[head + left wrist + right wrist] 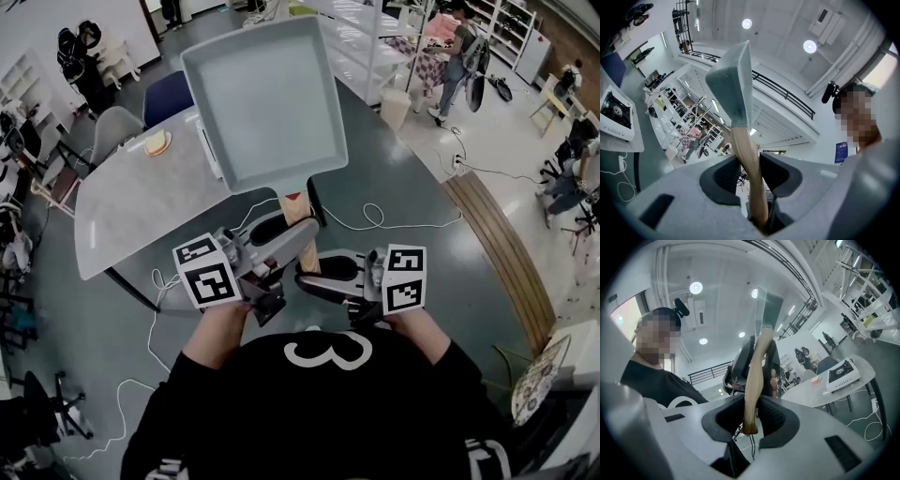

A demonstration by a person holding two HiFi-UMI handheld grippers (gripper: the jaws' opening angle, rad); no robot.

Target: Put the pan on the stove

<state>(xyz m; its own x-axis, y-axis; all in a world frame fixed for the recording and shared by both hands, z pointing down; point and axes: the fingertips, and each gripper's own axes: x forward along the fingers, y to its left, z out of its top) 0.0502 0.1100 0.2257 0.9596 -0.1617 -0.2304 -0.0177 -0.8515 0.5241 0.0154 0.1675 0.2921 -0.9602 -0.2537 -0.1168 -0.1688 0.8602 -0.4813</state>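
**Pan in the air, both of my grippers on its handle**

Pan (262, 98) is square and grey, and I hold it up off the table (141, 206) with its hollow face turned toward my head. Its wooden handle (294, 214) points down toward my chest.

My left gripper (750, 168) has its jaws closed on the handle partway along, with a dark pad pressing on each side of the wood. My right gripper (752, 416) clamps the butt end of the same handle, and the tip of the wood sits between its pads. In the head view the left gripper (281, 230) is the nearer of the two to the pan, and the right gripper (314, 277) comes in just below it.

The stove (616, 112) is white and stands on the table, apart from the pan. From my head the pan covers most of it, so it seems to sit toward the table's far right edge. A small dish (155, 143) lies near the far left edge.
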